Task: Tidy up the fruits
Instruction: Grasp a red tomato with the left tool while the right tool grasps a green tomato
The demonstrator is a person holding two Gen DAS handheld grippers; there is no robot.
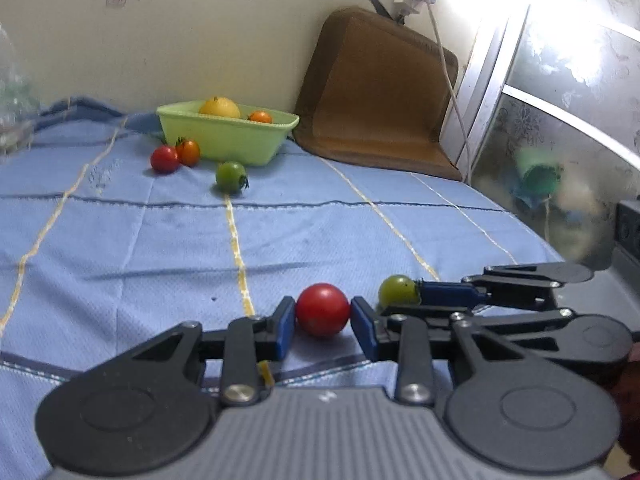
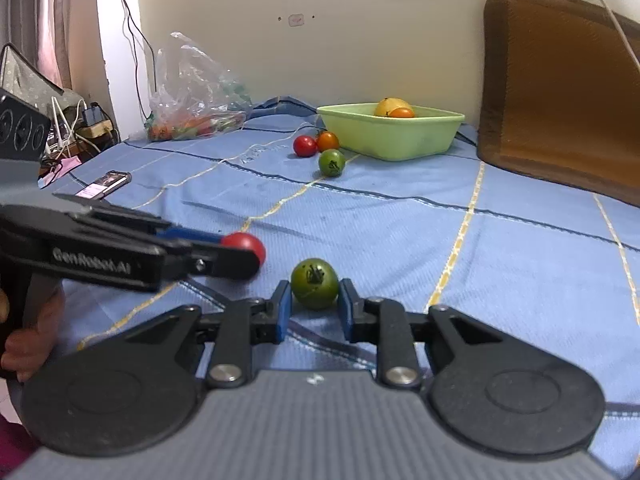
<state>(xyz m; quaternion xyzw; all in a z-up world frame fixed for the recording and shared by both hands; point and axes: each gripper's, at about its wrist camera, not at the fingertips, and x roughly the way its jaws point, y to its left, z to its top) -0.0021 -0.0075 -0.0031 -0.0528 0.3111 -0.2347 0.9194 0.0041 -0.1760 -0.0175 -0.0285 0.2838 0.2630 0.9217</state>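
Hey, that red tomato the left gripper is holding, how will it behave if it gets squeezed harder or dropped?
The red tomato looks round and smooth, so once released on the blue cloth it would probably roll. Its glossy skin may slip between the left gripper's narrow pads. It likely bruises or splits under a harder squeeze, being a small soft fruit.

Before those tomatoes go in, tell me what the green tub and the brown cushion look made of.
Green tub: likely plastic, with a smooth, even, matte pale-green wall and a thin moulded rim. Brown cushion: seemingly woven fabric over padding, with a dull, fine-textured face and darker edging.
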